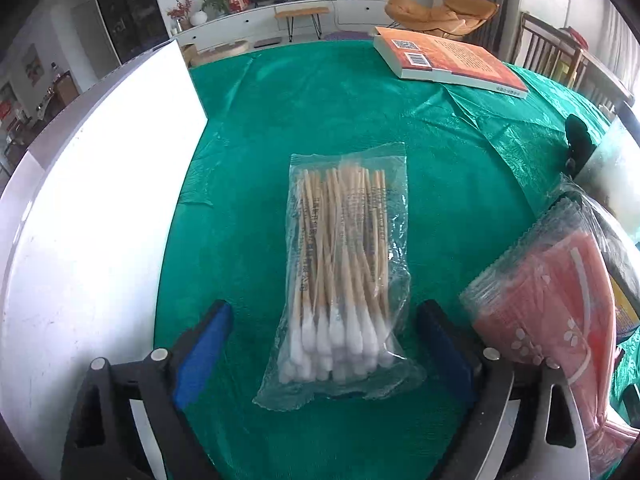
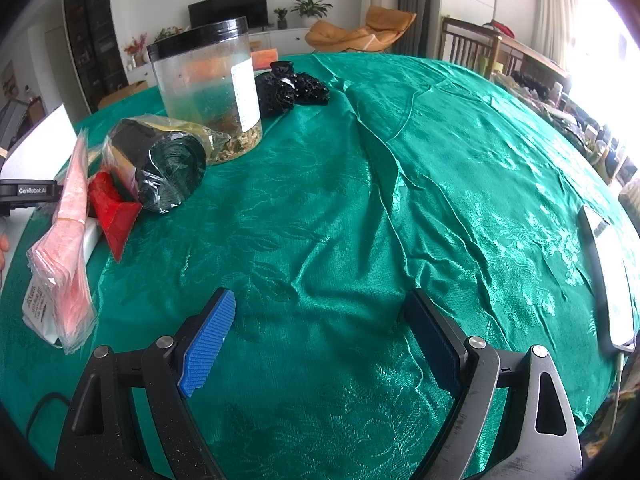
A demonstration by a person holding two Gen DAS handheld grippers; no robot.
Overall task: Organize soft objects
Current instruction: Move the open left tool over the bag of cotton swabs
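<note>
Task early, by look of things: soft items not yet gathered.

Left hand-held gripper [image 1: 324,344]: jaws wide apart, astride clear plastic bag of wooden cotton swabs [image 1: 340,276] lying flat on green satin-covered surface [image 1: 320,100], not clamped. Pink packaged masks [image 1: 552,312] just right.

Right hand-held gripper [image 2: 320,340]: spread, empty, over bare cloth; black bag roll in clear wrap [image 2: 160,164] well apart.

We see bright daylight in both views. In the right wrist view a window [image 2: 600,40] at the far right burns out to white. In the left wrist view a white board [image 1: 100,200] is overexposed. The green tablecloth [image 2: 360,200] shows sheen along its folds. Fisheye bending curves the table edges, dark vignette fills the corners, and soft shadows lie under the jaws.
</note>
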